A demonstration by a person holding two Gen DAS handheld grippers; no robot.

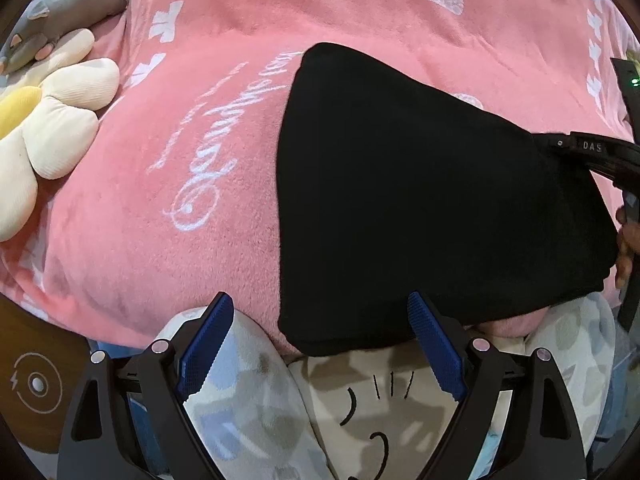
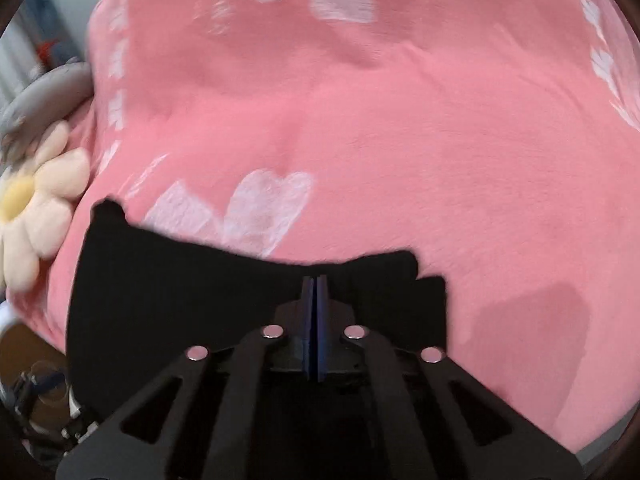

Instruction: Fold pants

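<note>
My left tool [image 1: 320, 344] gapes empty at the lower frame edge. The folded black fabric pants [image 1: 420, 208] lie centre-right on the pink plush blanket [image 1: 200, 160]. My right tool [image 2: 315, 280] is pinched on their blurred far edge; the fabric's lower part hides behind its frame.

You're in a home, most likely a bedroom. A soft pink blanket [image 1: 224, 80] printed with white hearts and script fills most of both frames. At the upper left lie a daisy-shaped plush [image 1: 44, 128] and a grey plush [image 1: 64, 12]. At the bottom of the left wrist view, your cartoon-print pyjamas [image 1: 360, 408] show. A wooden stand [image 1: 36, 384] sits at lower left.
</note>
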